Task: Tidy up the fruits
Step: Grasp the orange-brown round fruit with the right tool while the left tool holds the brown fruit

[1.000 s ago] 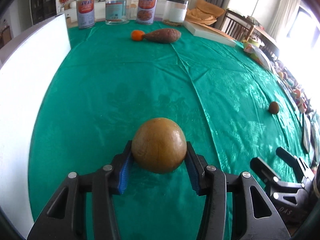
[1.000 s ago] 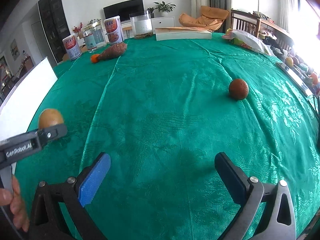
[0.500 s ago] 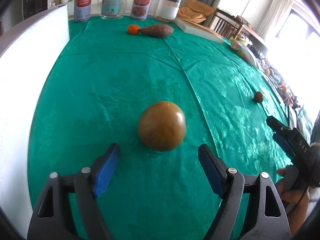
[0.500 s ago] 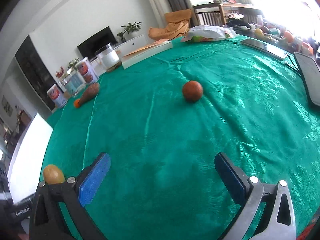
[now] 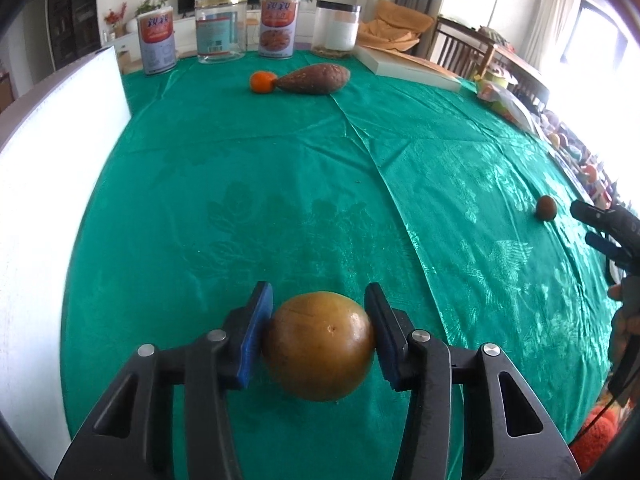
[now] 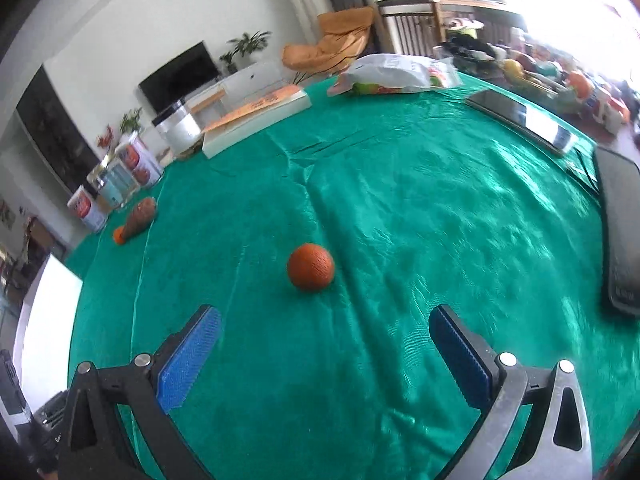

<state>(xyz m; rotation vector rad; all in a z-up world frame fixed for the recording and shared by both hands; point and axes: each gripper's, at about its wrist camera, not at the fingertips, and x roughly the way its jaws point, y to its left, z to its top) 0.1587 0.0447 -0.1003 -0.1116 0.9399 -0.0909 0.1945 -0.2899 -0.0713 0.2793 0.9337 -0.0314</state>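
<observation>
Left wrist view: the left gripper (image 5: 319,336) has just been closing its jaws, and the yellow fruit (image 5: 319,346) sits between them. Both pads touch its sides, so it is pinching the fruit. The fruit looks to be low over the green cloth (image 5: 248,184), but I cannot tell if it touches. Far ahead of this gripper lie a small orange (image 5: 262,81) and a sweet potato (image 5: 315,78), touching each other. Behind them stand some cans (image 5: 157,45). A white board (image 5: 48,184) stands to its left. Far off to its right a little brown fruit (image 5: 545,207) lies alone, and the right gripper (image 5: 600,230) is close by it.

Right wrist view: the right gripper (image 6: 324,354) has its jaws spread wide with nothing in them. The round red-brown fruit (image 6: 311,267) lies on the cloth just ahead of it, a bit left of the middle of the gap. A dark flat thing (image 6: 620,236) lies off to its right, near the cloth's edge.

What could go wrong: the yellow fruit is round and smooth. The pads hold only its sides, so it could slip out and roll away if the grip is weak or the hand tips. The red-brown fruit is not in the middle of the gap. If the right gripper goes straight ahead, one finger may bump it and make it roll.
</observation>
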